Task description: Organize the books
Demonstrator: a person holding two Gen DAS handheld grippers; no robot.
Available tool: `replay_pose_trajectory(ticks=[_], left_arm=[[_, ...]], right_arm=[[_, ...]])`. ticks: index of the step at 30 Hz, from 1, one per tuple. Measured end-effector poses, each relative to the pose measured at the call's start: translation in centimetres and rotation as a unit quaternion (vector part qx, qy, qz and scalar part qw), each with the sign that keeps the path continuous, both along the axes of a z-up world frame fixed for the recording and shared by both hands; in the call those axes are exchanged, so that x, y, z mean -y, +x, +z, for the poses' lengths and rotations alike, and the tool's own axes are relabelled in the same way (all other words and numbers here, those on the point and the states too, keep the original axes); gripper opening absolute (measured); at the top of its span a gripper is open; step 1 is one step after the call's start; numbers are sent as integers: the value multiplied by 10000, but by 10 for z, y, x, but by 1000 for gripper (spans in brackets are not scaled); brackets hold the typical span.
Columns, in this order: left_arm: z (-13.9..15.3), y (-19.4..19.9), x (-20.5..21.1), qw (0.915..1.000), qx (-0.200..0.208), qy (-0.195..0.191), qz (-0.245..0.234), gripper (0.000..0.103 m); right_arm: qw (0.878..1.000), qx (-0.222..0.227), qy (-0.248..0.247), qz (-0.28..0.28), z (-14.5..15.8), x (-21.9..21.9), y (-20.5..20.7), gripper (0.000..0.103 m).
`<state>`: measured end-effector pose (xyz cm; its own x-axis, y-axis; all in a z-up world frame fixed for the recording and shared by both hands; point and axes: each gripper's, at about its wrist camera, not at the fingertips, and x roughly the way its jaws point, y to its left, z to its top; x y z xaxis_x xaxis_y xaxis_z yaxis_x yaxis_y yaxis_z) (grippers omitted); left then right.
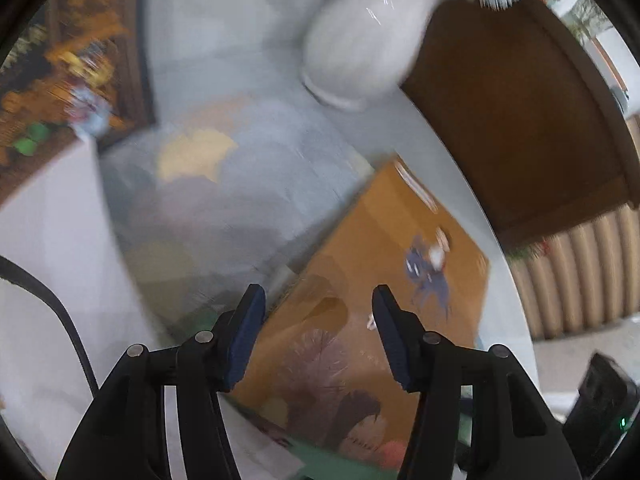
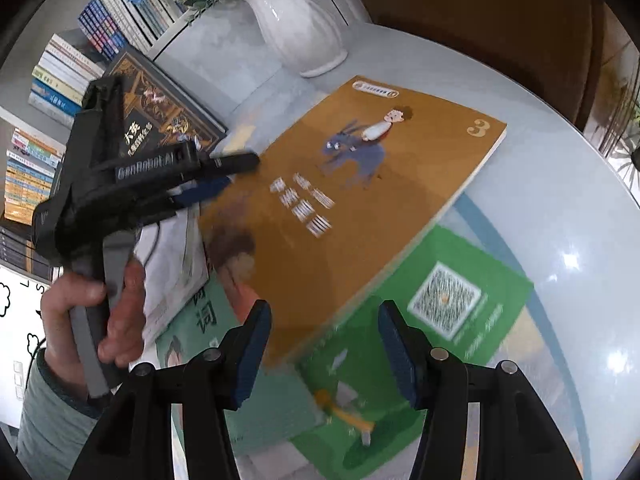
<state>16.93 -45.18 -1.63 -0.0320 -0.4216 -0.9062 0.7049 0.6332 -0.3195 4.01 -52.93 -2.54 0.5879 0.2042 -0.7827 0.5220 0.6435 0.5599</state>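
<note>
Both claws hang half open and empty over an orange book point(image 2: 352, 184) lying on the round table point(image 2: 560, 208), the left claw point(image 1: 318, 300) at nine o'clock, right claw point(image 2: 324, 316) at six.

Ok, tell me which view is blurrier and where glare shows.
Left wrist view: heavy motion smear across the white vase and orange book; only the left gripper fingers stay sharp. Right wrist view: sharper, the vase is crisp, mild smear near the green book, bright glare spots on the glass table.
</note>
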Motion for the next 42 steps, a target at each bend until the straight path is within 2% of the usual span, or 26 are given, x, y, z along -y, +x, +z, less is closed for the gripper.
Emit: replay_pose_trajectory(ticks=[3,7,10,14,16,21,25,28,30,33,35,39,41,42], left_arm=[[7,-24,1,9991,336,-21,-276,53],[6,-53,-9,9991,171,-121,-365,53],[11,-77,-24,9987,20,-449,-231,53],[19,-112,-43,9979,279,-570,-149,53],[20,-134,-55,9978,402,-524,-106,53],[20,-191,-114,9981,122,-527,310,53],[25,-244,-173,9951,-107,-591,789,53],[19,-267,-210,9913,-51,-550,1191,53],[10,-279,-244,9853,-78,-440,1647,53],[6,-287,-286,9703,-135,-521,2360,53],[9,-291,-309,9613,-10,-516,2704,53],[12,-292,-365,9346,200,-447,3523,53],[10,-285,-394,9155,283,-464,3987,53],[9,-282,-399,9106,286,-484,4094,53]], right_arm=[[9992,-181,-361,-39,-1,8,0,59],[9967,-350,-716,121,-4,19,-12,59],[9945,-458,-864,361,-6,26,-20,60],[9896,-476,-1106,782,-6,19,-34,60],[9862,-516,-1180,1038,-8,7,-46,60],[9723,-492,-1584,1644,0,-31,-84,60],[9581,-187,-1764,2249,18,-75,-115,60],[9464,97,-1809,2673,30,-107,-119,65],[9341,184,-1852,3046,29,-133,-114,66],[9198,187,-1892,3432,22,-167,-103,66],[9129,237,-1638,3732,20,-190,-92,66],[8972,393,-1279,4208,19,-238,-71,66],[8903,490,-1188,4369,19,-266,-59,66],[8883,463,-1141,4424,18,-275,-55,69]])
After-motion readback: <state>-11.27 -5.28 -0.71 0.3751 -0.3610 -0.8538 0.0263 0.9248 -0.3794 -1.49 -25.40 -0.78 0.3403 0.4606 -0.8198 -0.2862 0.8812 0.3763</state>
